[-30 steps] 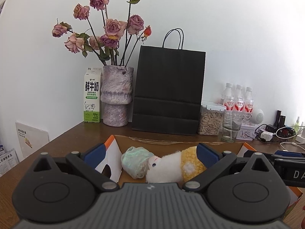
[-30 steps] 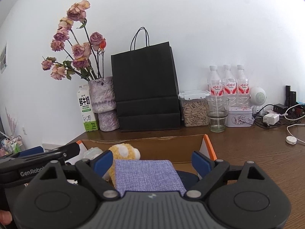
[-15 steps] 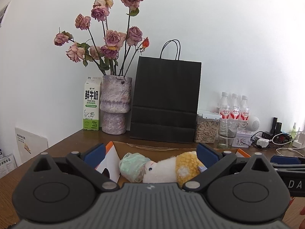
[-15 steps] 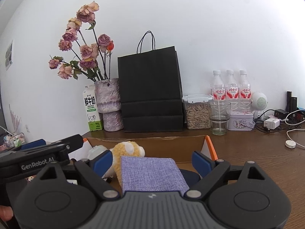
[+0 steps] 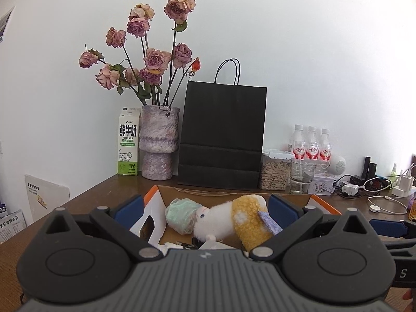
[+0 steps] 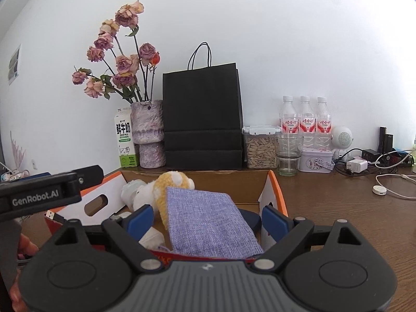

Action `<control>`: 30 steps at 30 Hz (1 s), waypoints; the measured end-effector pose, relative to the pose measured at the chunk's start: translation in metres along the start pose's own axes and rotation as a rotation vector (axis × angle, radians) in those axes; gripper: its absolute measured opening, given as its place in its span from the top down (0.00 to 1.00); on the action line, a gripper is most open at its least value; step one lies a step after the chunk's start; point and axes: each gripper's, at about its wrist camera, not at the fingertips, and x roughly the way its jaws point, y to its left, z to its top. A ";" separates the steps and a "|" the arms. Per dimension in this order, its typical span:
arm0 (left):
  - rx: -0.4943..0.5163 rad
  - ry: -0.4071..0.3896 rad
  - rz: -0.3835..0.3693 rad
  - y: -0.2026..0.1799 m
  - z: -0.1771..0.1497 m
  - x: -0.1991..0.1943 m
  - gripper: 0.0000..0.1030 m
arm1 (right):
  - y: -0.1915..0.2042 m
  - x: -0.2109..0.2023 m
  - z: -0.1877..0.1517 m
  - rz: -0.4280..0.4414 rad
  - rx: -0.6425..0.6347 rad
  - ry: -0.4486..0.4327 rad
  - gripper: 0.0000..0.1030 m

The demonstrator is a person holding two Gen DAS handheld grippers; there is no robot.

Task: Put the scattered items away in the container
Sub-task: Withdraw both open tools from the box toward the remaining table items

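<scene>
An open cardboard box with orange edges sits on the wooden table. Inside lie a teal cloth bundle, a white and yellow plush toy and a purple fabric pouch. My left gripper hovers open over the box's near side, nothing between its blue pads. My right gripper is open too, above the pouch, which rests free on the box's contents. The plush pokes up behind the pouch. The left gripper's body shows at the left of the right wrist view.
Along the wall stand a milk carton, a vase of dried roses, a black paper bag, a seed jar, a glass and three bottles. Chargers and cables lie at the right. A person's hand holds the left gripper.
Both grippers have drawn back from the box. The pouch, plush and cloth bundle now sit farther from the jaws. Both jaws stayed wide apart.
</scene>
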 end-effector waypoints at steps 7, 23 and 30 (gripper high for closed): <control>-0.016 0.012 0.000 0.011 0.000 -0.032 0.00 | 0.007 -0.029 -0.011 0.012 0.000 0.019 0.07; -0.018 0.102 0.062 0.054 -0.021 -0.095 0.00 | 0.025 -0.073 -0.042 0.009 -0.036 0.165 0.04; -0.019 0.175 0.112 0.081 -0.041 -0.114 0.00 | 0.026 -0.085 -0.058 0.000 -0.036 0.214 0.04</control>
